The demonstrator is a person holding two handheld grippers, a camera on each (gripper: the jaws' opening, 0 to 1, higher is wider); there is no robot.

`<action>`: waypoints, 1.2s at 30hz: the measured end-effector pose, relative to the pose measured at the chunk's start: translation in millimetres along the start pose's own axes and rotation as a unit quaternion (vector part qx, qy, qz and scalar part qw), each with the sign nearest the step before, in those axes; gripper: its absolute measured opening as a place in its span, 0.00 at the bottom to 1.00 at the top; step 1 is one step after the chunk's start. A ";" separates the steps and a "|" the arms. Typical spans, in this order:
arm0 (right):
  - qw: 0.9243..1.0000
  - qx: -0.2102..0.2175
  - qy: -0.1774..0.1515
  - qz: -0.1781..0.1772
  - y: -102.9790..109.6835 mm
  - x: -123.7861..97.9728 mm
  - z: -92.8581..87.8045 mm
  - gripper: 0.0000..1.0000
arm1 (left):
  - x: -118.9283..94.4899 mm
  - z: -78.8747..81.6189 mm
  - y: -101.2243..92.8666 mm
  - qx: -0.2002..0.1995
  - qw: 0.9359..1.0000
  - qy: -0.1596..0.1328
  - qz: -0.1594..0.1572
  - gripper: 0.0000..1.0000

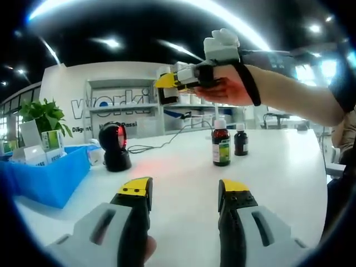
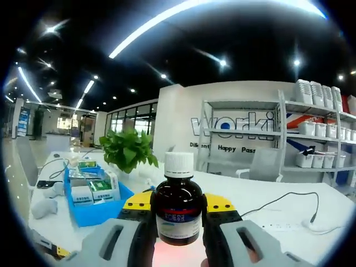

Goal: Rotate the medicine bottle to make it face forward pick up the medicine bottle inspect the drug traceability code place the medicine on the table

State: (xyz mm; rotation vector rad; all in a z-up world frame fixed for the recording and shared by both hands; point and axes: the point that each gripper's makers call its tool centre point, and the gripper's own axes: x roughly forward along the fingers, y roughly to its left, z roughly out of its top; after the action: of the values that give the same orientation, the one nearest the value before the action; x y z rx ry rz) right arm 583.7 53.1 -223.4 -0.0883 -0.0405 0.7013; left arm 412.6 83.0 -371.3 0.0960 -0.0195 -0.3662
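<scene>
Between the right tool [image 2: 178,214] jaws, the medicine bottle [image 2: 178,208] label reads blurred.

Left gripper view low over table [image 1: 183,183], right gripper view raised, both facing shelving [image 2: 250,139]

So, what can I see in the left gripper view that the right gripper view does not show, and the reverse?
Left gripper view: two medicine bottles standing on the white table, one with a green label and a smaller dark one; a black scanner glowing red; the left gripper, open with nothing between its jaws; a hand raising the right gripper.

Right gripper view: a brown medicine bottle with white cap, label facing the camera, clamped in the gripper; a grey chair.

Both: the blue bin of boxes, the green plant, the shelves and wall lettering.
</scene>
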 end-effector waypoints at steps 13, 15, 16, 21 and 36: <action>0.999 -0.026 -0.019 -0.030 6.0 -25.6 -28.5 0.27 | 0.3 0.6 -0.3 -0.001 1.000 0.000 0.001 0.38; 0.999 -0.023 -0.016 -0.035 4.3 -29.8 -34.8 0.27 | 0.3 1.0 -0.4 -0.004 1.000 0.000 0.001 0.38; 0.999 -0.022 -0.015 -0.037 4.0 -31.1 -37.2 0.27 | 0.0 1.6 1.0 -0.009 1.000 -0.002 0.002 0.38; 0.999 -0.016 -0.009 -0.048 6.2 -40.6 -55.2 0.27 | -0.2 1.2 2.6 -0.013 1.000 -0.003 0.003 0.38; 0.999 0.017 0.009 -0.047 20.0 -51.0 -96.9 0.27 | -0.5 0.5 1.7 -0.010 1.000 -0.001 0.004 0.38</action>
State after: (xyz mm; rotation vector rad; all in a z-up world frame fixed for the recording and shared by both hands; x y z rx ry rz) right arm 538.4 28.9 -322.1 -0.0598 -0.0162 0.6065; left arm 412.7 84.7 -370.7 0.0759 -0.0184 -0.3577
